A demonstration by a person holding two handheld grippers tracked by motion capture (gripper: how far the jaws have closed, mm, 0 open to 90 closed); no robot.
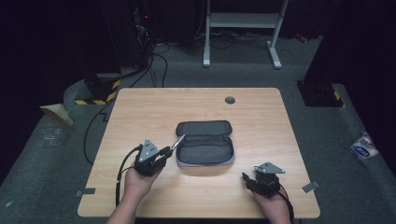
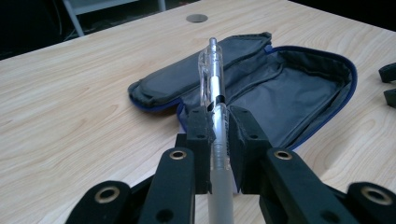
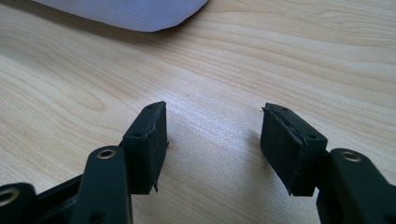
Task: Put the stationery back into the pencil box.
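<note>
A: Dark room around, and the pale wooden worktop (image 1: 140,112) carries one open pencil case (image 1: 205,142), grey inside with a blue edge. What does the left gripper (image 1: 168,150) hold?

B: It holds a clear ballpoint pen (image 2: 214,93). Its fingers (image 2: 201,135) are closed on the barrel, one pad on each side, near the middle of the pen. The clip end points forward, over the near left edge of the case.

A: How will the pen handle, in your opinion?

B: I think it is light and stiff, but the smooth plastic barrel is slippery, so it may turn or slide between the pads. The grip at the middle seems good to me, because the pen stays balanced there.

A: And the case?

B: Soft fabric, lying flat and unzipped. It can shift on the wood if something pushes it.

A: Where is the right gripper (image 1: 252,179)?

B: It rests low near the front right of the worktop, apart from the case. In the right gripper view its fingers (image 3: 147,144) stand apart with nothing between them, only bare wood.
</note>
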